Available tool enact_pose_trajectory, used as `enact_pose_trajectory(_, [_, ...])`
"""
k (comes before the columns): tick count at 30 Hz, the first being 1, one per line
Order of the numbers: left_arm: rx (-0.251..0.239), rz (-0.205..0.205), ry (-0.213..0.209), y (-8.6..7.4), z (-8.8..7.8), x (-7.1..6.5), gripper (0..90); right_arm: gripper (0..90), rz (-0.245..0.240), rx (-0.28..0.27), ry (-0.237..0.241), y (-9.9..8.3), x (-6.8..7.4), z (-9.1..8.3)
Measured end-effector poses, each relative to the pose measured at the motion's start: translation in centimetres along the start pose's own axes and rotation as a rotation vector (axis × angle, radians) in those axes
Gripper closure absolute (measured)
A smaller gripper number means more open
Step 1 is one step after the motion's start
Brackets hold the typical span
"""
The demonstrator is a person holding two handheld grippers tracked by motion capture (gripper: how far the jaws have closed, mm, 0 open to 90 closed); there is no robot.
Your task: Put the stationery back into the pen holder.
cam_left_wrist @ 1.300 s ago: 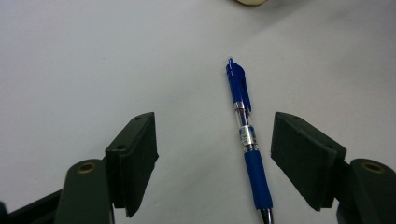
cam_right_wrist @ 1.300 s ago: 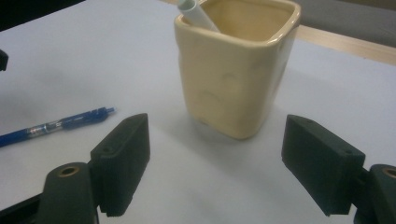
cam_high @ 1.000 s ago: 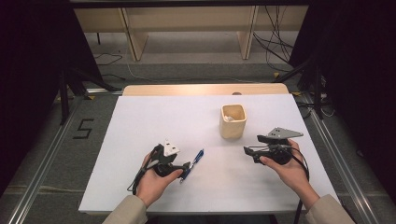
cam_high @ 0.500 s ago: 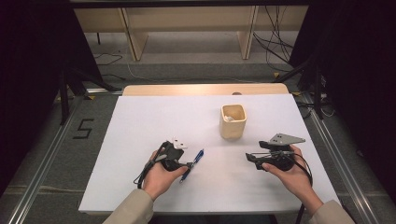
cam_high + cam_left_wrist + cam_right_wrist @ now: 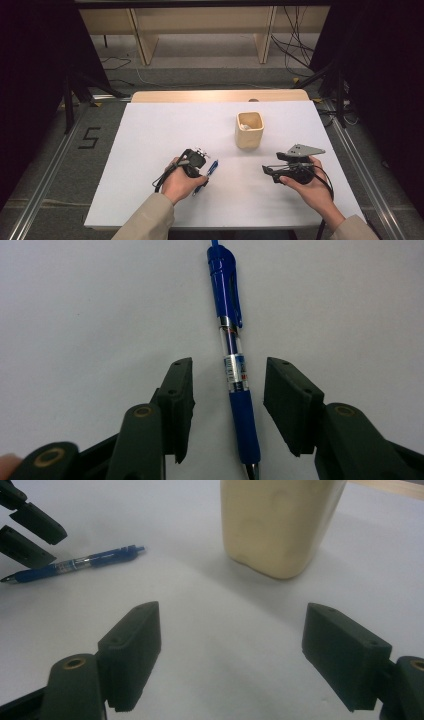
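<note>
A blue pen (image 5: 208, 173) lies flat on the white table (image 5: 150, 145), its clip end pointing away from the person. My left gripper (image 5: 201, 175) is lowered over it. In the left gripper view the pen (image 5: 232, 315) runs lengthwise between the two black jaws of that gripper (image 5: 230, 372). These jaws have just been closing, but a gap remains on each side of the barrel. My right gripper (image 5: 268, 172) hovers open at the right, pointing left, with nothing between its jaws (image 5: 232, 625). A cream square cup (image 5: 249, 131) stands upright behind it.
In the right gripper view the cup (image 5: 277, 525) stands close ahead and the pen (image 5: 75, 565) lies off to the left under the left gripper (image 5: 30, 535). A wooden strip (image 5: 220, 96) borders the table's far edge. Something small and pale lies inside the cup.
The left hand has shifted right, bringing its gripper over the pen, and its jaws have narrowed around the barrel. The right hand has stayed almost still.
</note>
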State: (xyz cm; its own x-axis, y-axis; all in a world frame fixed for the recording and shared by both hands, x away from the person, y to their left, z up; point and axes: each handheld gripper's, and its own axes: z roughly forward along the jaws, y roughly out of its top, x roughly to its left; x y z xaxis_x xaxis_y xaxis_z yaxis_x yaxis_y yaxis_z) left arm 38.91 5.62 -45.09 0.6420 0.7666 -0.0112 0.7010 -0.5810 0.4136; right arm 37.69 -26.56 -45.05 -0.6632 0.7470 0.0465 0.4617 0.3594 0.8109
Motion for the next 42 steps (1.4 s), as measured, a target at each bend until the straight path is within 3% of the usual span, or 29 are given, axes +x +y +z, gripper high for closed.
enact_pose_trajectory(14, [0.128, 0.024, -0.014, 1.8, 1.3, -0.2, 63.7, 24.3, -0.002, 0.000, 0.004, -0.1, -0.1, 0.0])
enact_pose_trajectory(28, [0.209, 0.018, -0.022, 2.4, 2.0, -0.3, 67.1, 24.3, 0.002, 0.003, 0.009, -0.1, 0.1, 0.1])
enact_pose_trajectory(42, [0.230, -0.013, 0.003, 2.7, 2.1, -0.5, 69.3, 24.3, 0.001, 0.004, 0.010, -0.1, 0.1, 0.1])
